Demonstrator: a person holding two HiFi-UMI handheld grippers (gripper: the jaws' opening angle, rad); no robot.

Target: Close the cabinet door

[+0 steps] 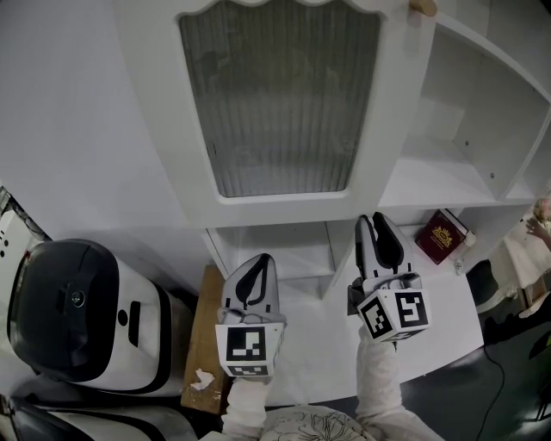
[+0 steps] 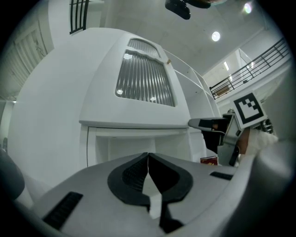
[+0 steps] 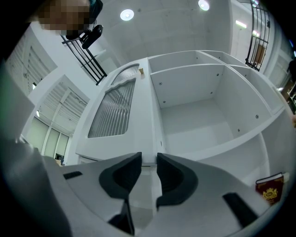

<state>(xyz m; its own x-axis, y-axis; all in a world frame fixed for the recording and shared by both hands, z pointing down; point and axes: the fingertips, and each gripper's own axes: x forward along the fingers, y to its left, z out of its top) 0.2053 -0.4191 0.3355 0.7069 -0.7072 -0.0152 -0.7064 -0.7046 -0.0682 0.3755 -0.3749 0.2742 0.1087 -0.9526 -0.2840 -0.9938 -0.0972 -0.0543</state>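
Jaws of the left gripper (image 1: 261, 261) (image 2: 148, 156) are pressed together at the tips with nothing between them. It points level at the low open cubby (image 1: 275, 245) under the cabinet door (image 1: 284, 103) (image 2: 143, 83) and touches nothing. Just to its right, the right gripper (image 1: 373, 220) (image 3: 148, 157) is tipped slightly upward, its jaws parted by a narrow gap and empty. In the right gripper view that gap lines up with the door's right edge and the upright divider behind it, but neither pad touches them.

The door is white with a ribbed glass pane, and a small tan knob (image 1: 422, 7) sits near its upper right corner. It covers the upper left part of the white cabinet (image 1: 482, 112). Whether it sits flush or stands slightly ajar cannot be told. To its right the cabinet's compartment (image 3: 199, 106) is uncovered and bare.

At far left a white and black domed machine (image 1: 77, 310) stands on the floor. A brown wooden board (image 1: 200, 327) lies beside it with a crumpled white scrap (image 1: 203, 379) on it. A white ledge (image 1: 318, 327) runs under both grippers. To the right, a dark red book (image 1: 441, 234) (image 3: 269, 189) rests below the uncovered compartment. Dark grey floor (image 1: 516, 388) shows at lower right. Overhead are round ceiling lights (image 3: 126, 15) and black railings (image 2: 249, 65).
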